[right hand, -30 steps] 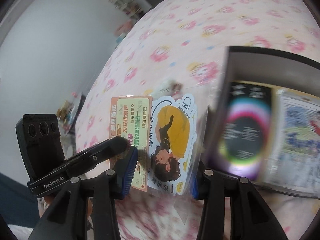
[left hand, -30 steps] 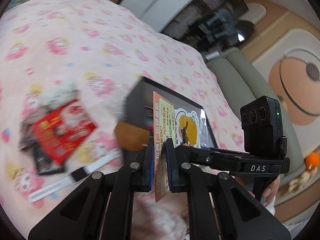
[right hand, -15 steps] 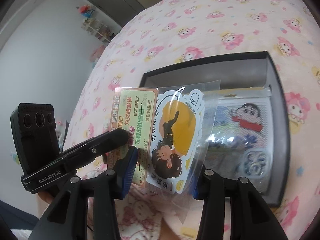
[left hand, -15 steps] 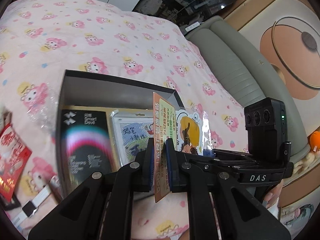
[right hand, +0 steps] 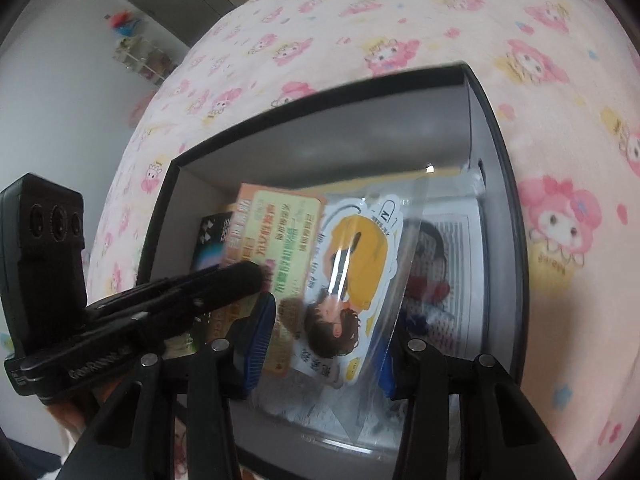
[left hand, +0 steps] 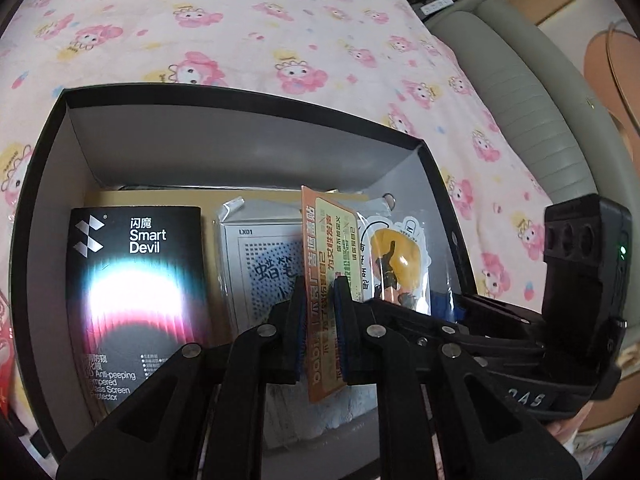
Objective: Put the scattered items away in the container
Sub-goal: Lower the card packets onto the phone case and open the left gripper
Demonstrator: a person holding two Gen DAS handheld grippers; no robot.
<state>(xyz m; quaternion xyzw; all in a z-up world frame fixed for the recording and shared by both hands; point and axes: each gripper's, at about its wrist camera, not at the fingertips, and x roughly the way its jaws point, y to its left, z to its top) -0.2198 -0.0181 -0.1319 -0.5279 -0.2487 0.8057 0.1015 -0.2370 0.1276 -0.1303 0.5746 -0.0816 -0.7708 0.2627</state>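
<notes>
A black box (left hand: 48, 152) with grey inner walls lies open on the pink bed cover; it also shows in the right wrist view (right hand: 508, 184). My left gripper (left hand: 318, 312) is shut on an orange card (left hand: 326, 240), held upright over the box. The card (right hand: 276, 232) and a bagged cartoon sticker (right hand: 352, 264) hang together in the right wrist view. My right gripper (right hand: 324, 344) has its jaws wide apart around the sticker bag (left hand: 394, 256), not pinching it.
In the box lie a black Smart Devil screen protector pack (left hand: 136, 292) and a bagged cartoon sheet (left hand: 264, 272). A red packet (left hand: 6, 340) lies outside the box at left. A grey-green headboard (left hand: 532, 120) runs along the right.
Both grippers have moved with the card and sticker from beside the box to over its inside and lower. The scattered items at left have slid out of view.
</notes>
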